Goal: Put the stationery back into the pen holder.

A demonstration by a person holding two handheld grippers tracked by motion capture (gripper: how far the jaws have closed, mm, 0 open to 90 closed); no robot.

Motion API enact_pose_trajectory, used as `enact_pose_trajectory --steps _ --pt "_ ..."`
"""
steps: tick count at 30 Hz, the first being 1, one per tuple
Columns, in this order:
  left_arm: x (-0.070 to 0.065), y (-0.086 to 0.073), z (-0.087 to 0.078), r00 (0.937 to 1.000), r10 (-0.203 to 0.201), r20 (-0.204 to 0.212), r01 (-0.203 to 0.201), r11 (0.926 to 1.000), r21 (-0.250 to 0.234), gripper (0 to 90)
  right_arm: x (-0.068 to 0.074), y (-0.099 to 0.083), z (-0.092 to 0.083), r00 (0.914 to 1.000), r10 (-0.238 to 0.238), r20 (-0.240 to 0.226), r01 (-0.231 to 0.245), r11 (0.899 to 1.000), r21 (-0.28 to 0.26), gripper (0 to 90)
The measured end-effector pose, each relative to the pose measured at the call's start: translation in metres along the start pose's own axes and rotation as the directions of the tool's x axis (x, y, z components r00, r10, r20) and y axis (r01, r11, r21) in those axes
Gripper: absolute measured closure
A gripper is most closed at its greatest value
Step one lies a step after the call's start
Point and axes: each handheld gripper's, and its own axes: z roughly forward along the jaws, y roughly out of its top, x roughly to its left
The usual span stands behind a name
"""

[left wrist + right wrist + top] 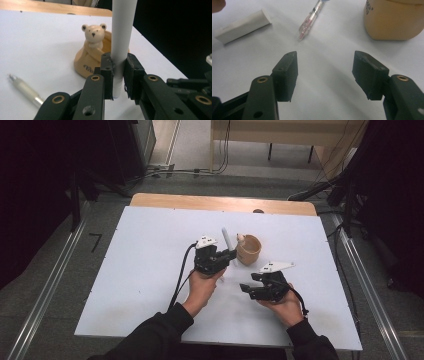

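Nearest in the high view are my forearms, coming in from the bottom edge. My left gripper (227,256) holds a white tube (226,239) upright, just beside the tan cup (248,250) near the middle of the desk (150,250). My right gripper (252,287) hangs lower and to the right, apart from both, carrying nothing.

In the left gripper view, the jaws are clamped on the tube (121,37) near its lower end; it stands close to vertical and runs out of the top of the frame. Behind it sits the cup (86,61) with a small bear figure (93,33) on its rim. A pen (23,90) lies flat on the desk to the left.

In the right gripper view, the jaws stand wide apart over bare desk. Beyond them lie a short white piece (242,25) and a clear pen (309,21), with the cup's wall (393,21) at upper right.

I judge the step in hand to be putting the tube into the cup: it is lifted and upright but not yet over the opening. Next I need to carry it above the rim, clear of the bear, lower it, then let go. The right gripper could steady the cup or fetch the pen.
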Motion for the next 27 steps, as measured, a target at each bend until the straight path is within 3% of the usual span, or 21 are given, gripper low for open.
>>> enact_pose_trajectory --steps 6,9,17,27 --pt "-0.003 0.011 0.010 0.9995 0.028 -0.012 -0.028 0.9993 -0.023 78.7 -0.002 -0.001 0.002 1.0000 0.006 0.002 -0.006 1.000 0.010 34.2" --pt "-0.004 0.015 0.015 0.9993 0.033 -0.016 -0.034 0.9989 -0.034 78.7 0.002 -0.002 0.003 0.9984 -0.030 0.047 0.031 1.000 -0.006 29.3" --pt "-0.010 0.024 0.024 0.9985 0.050 -0.019 -0.051 0.9969 -0.059 78.7 0.001 -0.001 0.004 0.9989 0.025 0.040 -0.026 1.000 0.007 22.0" --pt "-0.013 0.028 0.039 0.9959 0.074 -0.052 -0.077 0.9956 -0.055 78.6 0.002 -0.001 0.005 0.9982 0.029 0.053 -0.030 0.999 0.019 20.6"
